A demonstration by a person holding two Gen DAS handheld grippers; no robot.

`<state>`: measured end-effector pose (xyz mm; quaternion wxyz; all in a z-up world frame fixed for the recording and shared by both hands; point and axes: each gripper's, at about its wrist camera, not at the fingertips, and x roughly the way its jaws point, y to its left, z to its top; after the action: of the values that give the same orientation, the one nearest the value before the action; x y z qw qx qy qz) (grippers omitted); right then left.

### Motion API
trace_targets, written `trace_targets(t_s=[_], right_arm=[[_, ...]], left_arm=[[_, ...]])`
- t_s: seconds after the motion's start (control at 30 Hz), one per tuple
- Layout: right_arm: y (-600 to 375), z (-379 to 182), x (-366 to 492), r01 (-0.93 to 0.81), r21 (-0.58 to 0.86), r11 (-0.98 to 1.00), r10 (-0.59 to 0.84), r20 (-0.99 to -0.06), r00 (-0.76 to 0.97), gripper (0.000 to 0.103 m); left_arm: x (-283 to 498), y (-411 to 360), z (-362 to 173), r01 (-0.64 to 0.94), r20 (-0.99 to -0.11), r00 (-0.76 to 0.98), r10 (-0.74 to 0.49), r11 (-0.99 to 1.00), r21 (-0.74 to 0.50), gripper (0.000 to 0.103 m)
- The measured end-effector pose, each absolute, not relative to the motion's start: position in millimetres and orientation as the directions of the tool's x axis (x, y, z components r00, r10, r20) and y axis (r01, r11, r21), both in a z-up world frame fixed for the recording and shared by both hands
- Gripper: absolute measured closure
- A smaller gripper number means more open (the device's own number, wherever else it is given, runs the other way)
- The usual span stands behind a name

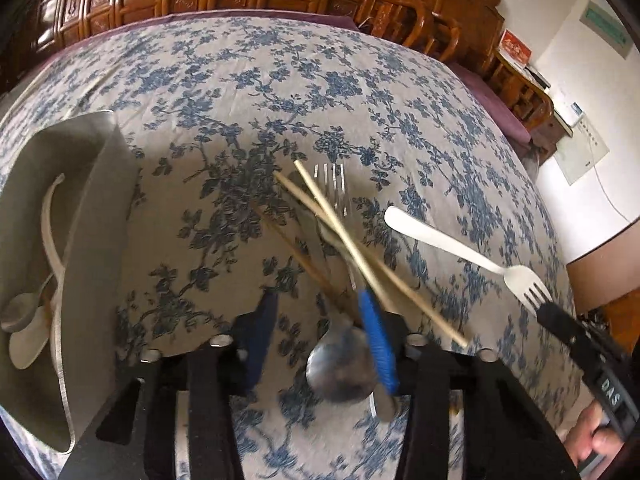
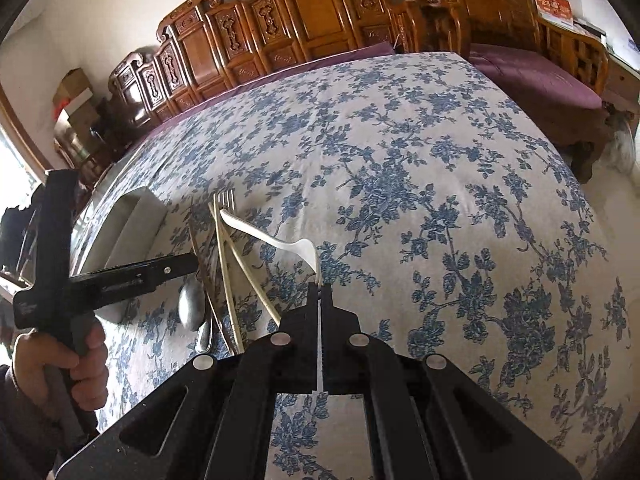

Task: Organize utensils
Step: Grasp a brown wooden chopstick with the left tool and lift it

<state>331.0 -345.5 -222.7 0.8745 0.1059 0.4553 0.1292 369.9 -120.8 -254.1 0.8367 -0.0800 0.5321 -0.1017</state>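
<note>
My right gripper [image 2: 320, 286] clamped on white plastic fork [image 2: 272, 236] at tine end, fork lifted above tablecloth [image 2: 440, 200]. My left gripper [image 1: 320, 320] jaws apart over pile: chopsticks [image 1: 340, 228], metal fork [image 1: 334, 184], metal spoon [image 1: 340, 368]. Grey tray [image 1: 96, 208] at left holds white spoons [image 1: 28, 344].

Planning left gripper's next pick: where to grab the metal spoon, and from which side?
Grip the metal spoon just behind its bowl, from above. The bowl lies between the left gripper's open fingers; chopsticks cross the handle further up, beside the metal fork.
</note>
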Motion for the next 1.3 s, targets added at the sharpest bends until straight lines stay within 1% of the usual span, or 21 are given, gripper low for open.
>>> trace_targets(t_s=[0.03, 0.17, 0.2, 0.23, 0.47, 0.6, 0.77, 0.93, 1.03, 1.13, 1.17, 1.2, 1.3], right_arm=[[-346.5, -222.2, 331.1, -0.129, 0.304, 0.944, 0.323, -0.768, 0.553, 0.101], [-349.6, -220.2, 332.0, -0.125, 0.312, 0.942, 0.327, -0.764, 0.556, 0.101], [-349.8, -220.1, 332.0, -0.124, 0.315, 0.941, 0.329, -0.763, 0.557, 0.101], [-349.8, -220.1, 332.1, -0.125, 0.314, 0.941, 0.329, -0.763, 0.557, 0.101], [-350.3, -218.0, 332.1, -0.127, 0.313, 0.941, 0.329, -0.761, 0.559, 0.101], [-348.8, -216.6, 330.5, -0.127, 0.306, 0.943, 0.323, -0.761, 0.563, 0.101], [-342.3, -214.5, 327.6, -0.138, 0.293, 0.946, 0.318, -0.763, 0.563, 0.101], [-339.6, -213.3, 325.6, -0.145, 0.285, 0.948, 0.316, -0.764, 0.563, 0.101], [-339.1, -214.1, 325.1, -0.143, 0.289, 0.947, 0.318, -0.764, 0.561, 0.101], [-340.1, -214.7, 325.8, -0.144, 0.292, 0.946, 0.321, -0.764, 0.56, 0.101], [-340.1, -214.8, 325.7, -0.144, 0.292, 0.945, 0.322, -0.764, 0.559, 0.101], [-339.9, -214.8, 325.5, -0.144, 0.293, 0.945, 0.322, -0.764, 0.559, 0.101], [-339.7, -214.6, 325.2, -0.144, 0.292, 0.945, 0.321, -0.763, 0.56, 0.101]], left_arm=[[372.1, -122.4, -256.1, 0.078, -0.878, 0.405, -0.255, 0.966, -0.245, 0.076], [378.3, -125.0, -262.9, 0.031, -0.887, 0.385, -0.254, 0.965, -0.262, 0.08], [379.5, -125.7, -263.1, 0.023, -0.887, 0.388, -0.249, 0.965, -0.261, 0.083], [380.6, -125.6, -263.4, 0.02, -0.887, 0.387, -0.253, 0.964, -0.266, 0.088], [381.8, -122.3, -262.8, -0.004, -0.886, 0.389, -0.254, 0.961, -0.277, 0.092], [377.2, -118.9, -254.3, 0.001, -0.875, 0.403, -0.267, 0.957, -0.292, 0.098], [376.7, -119.1, -248.3, 0.015, -0.875, 0.407, -0.262, 0.96, -0.28, 0.098], [377.6, -114.5, -250.6, -0.004, -0.878, 0.404, -0.257, 0.959, -0.283, 0.098], [380.2, -109.7, -250.8, -0.005, -0.883, 0.415, -0.218, 0.97, -0.242, 0.098], [386.6, -103.6, -252.5, -0.006, -0.884, 0.418, -0.208, 0.973, -0.231, 0.098], [388.5, -102.4, -252.9, -0.004, -0.885, 0.419, -0.202, 0.974, -0.224, 0.099], [390.8, -101.4, -253.9, 0.0, -0.888, 0.416, -0.198, 0.976, -0.218, 0.102], [392.2, -99.7, -253.7, 0.011, -0.887, 0.418, -0.196, 0.977, -0.211, 0.103]])
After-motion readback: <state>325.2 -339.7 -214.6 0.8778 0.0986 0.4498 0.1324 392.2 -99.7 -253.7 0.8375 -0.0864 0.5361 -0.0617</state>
